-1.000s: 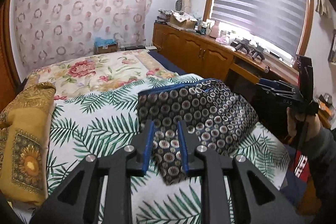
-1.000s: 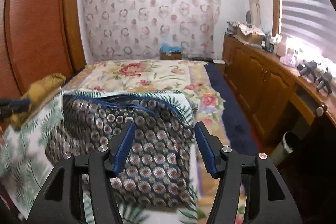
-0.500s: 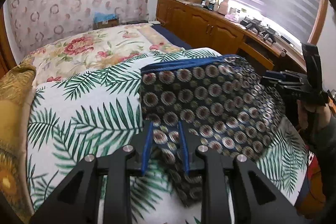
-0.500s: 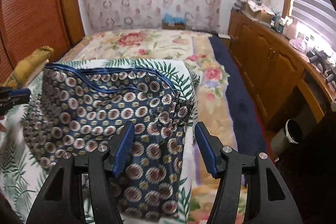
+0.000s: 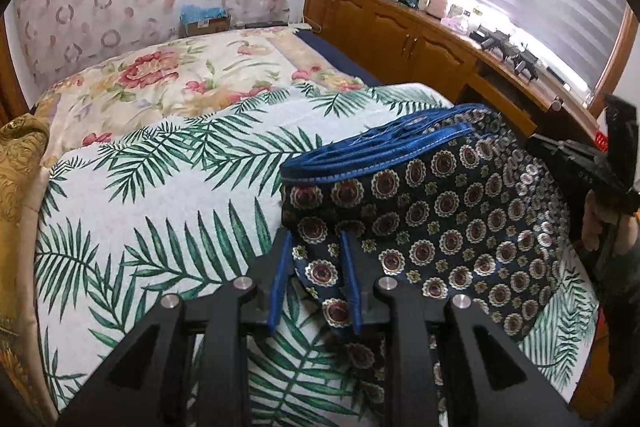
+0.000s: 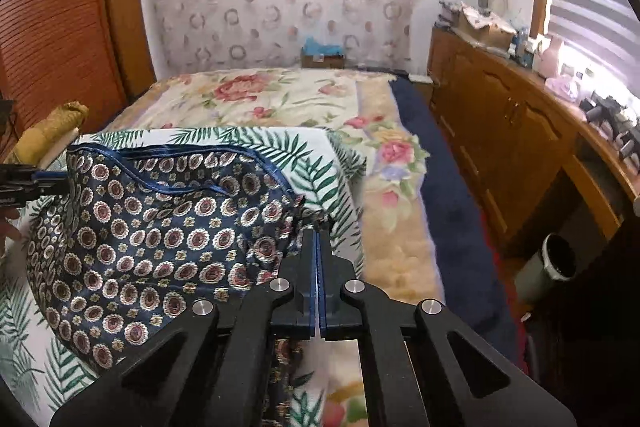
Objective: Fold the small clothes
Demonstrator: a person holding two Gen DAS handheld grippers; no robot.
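We hold the left hand-held gripper (image 5: pixel 314 247) with its fingers a little apart, and a corner of the dark blue shorts (image 5: pixel 440 227) sits between them. The shorts have round flower dots and a bright blue waistband (image 5: pixel 380 151). Our right hand-held gripper (image 6: pixel 318 233) is pinched tight on the other edge of the shorts. The shorts lie spread on the palm-leaf sheet (image 5: pixel 160 211) on the bed, just ahead of both grippers. Farther ahead lies a flowered quilt (image 6: pixel 280 99). A wooden cabinet (image 6: pixel 500 131) stands to the right of the right gripper.
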